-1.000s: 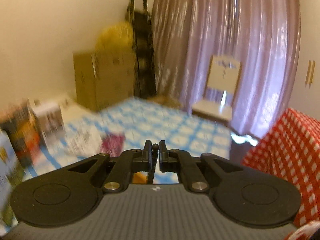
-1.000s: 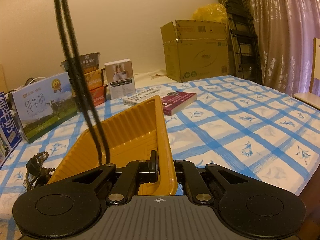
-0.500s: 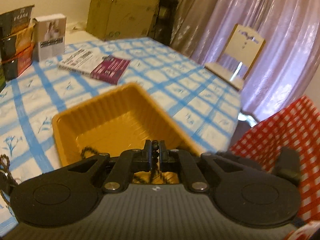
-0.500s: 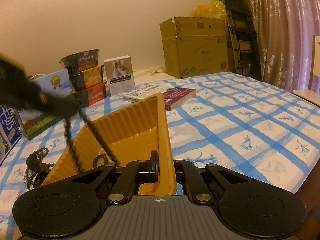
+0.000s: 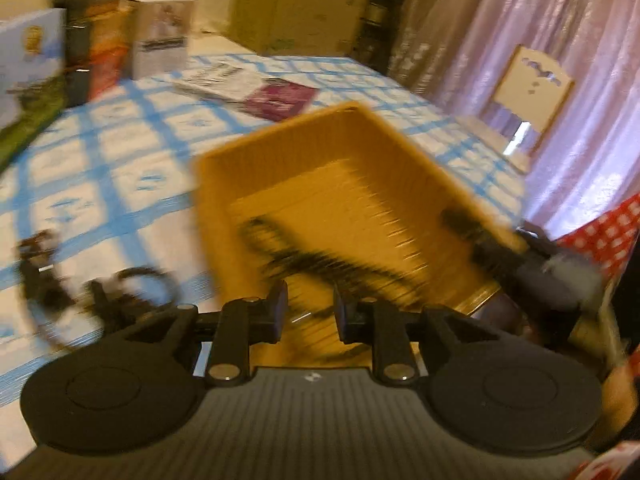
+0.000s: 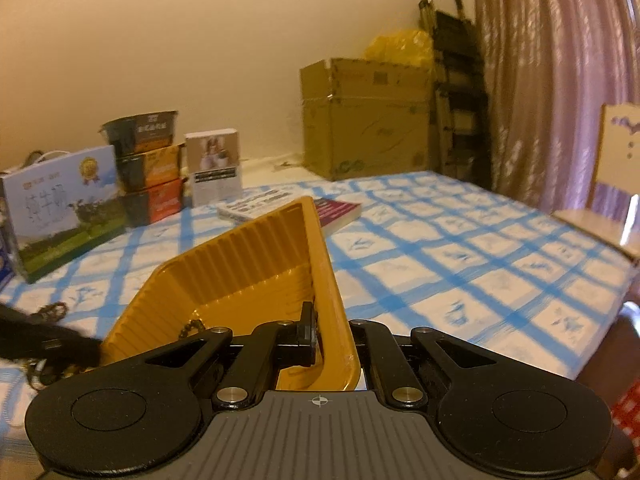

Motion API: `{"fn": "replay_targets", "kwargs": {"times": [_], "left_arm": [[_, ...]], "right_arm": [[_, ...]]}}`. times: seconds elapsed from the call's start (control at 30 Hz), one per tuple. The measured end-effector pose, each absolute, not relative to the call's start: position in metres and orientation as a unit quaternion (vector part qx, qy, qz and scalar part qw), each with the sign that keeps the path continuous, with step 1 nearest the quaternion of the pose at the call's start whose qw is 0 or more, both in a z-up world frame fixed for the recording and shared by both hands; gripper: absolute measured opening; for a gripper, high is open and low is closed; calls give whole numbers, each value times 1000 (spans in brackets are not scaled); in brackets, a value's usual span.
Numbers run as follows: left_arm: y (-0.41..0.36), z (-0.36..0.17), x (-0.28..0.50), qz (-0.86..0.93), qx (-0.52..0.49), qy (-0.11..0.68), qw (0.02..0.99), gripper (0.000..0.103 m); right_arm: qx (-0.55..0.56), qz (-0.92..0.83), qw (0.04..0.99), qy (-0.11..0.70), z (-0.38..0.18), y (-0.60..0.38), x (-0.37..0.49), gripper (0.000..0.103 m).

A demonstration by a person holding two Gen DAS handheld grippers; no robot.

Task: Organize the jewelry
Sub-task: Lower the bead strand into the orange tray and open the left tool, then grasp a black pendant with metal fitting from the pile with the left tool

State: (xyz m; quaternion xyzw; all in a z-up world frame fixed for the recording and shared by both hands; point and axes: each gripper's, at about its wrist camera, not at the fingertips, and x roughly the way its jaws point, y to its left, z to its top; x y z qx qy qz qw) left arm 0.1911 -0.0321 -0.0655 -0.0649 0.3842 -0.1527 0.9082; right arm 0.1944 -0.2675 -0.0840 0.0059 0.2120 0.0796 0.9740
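A: What's the biggest thing here?

B: The table [image 6: 460, 264], under a blue-checked white cloth. At its far side stand a milk carton [image 6: 60, 208], a stack of noodle cups [image 6: 148, 168] and a small white box [image 6: 216, 166], with a book [image 6: 340, 210] lying flat nearer the middle. A cardboard box [image 6: 368, 116] sits behind against the wall.

A: And on the cloth itself?

B: An orange ribbed tray [image 5: 340, 184] [image 6: 248, 280], near the front edge.

A: Who has hold of it?

B: The right tongs [image 6: 332, 336]. They're pinched tight on the tray's near right rim, one finger inside the wall and one outside.

A: The left tongs?

B: The left tongs [image 5: 306, 312] hang over the tray's near end, tilted down. Their jaws have just been opening and now stand a little apart, nothing pressed between them.

A: Where's the jewelry?

B: A black bead necklace [image 5: 320, 260] lies blurred on the tray floor, just ahead of the left tongs; in the right view a short run of its beads [image 6: 192, 326] shows low inside the tray. More dark bead pieces [image 5: 120, 292] lie on the cloth to the left of the tray.
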Motion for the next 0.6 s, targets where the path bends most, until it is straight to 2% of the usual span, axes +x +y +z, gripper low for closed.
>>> {"fn": "replay_targets", "kwargs": {"times": [0.33, 0.57, 0.6], "left_arm": [[55, -96, 142, -12, -52, 413, 909, 22], [50, -106, 143, -12, -23, 405, 914, 22], [47, -108, 146, -15, -16, 405, 914, 25]], "right_arm": [[-2, 41, 975, 219, -89, -282, 194, 5], [-10, 46, 973, 226, -91, -278, 191, 4], [-11, 46, 973, 227, -91, -277, 191, 4]]}}
